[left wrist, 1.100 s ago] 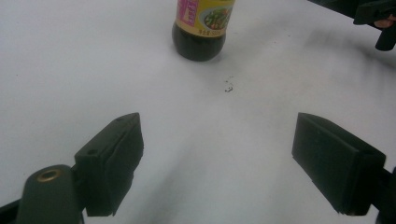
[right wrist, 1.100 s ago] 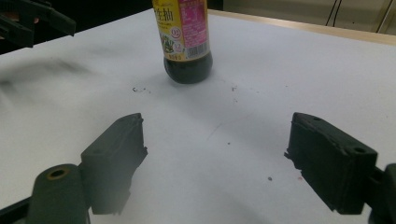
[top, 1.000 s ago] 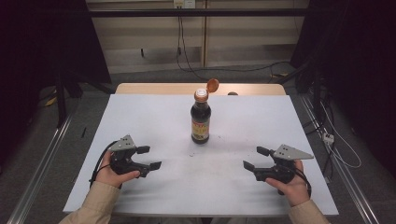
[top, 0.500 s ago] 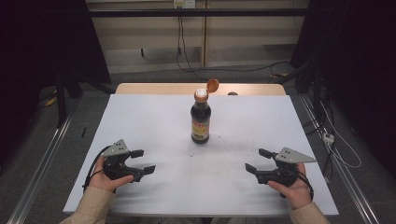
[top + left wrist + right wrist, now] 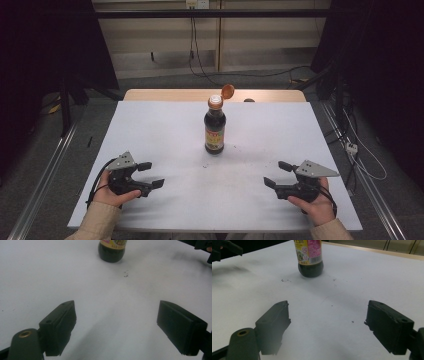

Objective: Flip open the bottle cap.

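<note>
A dark sauce bottle (image 5: 215, 131) with a yellow and red label stands upright in the middle of the white table (image 5: 165, 125), its orange flip cap (image 5: 227, 91) hinged open. Its base is at the top of the left gripper view as the bottle (image 5: 111, 251) and of the right gripper view as the bottle (image 5: 310, 257). My left gripper (image 5: 151, 175) rests near the front left, open, nothing between its jaws. My right gripper (image 5: 277, 174) sits at the front right, also open and empty. Both point inward toward the table's middle.
A wooden strip (image 5: 170, 95) edges the table's far side. Small dark specks (image 5: 206, 165) lie on the surface in front of the bottle. Metal rails (image 5: 45, 170) run along the floor on both sides, with cables (image 5: 360, 160) on the right.
My left hand has slid a little toward the table's front left. The right gripper and the bottle have stayed where they were.
</note>
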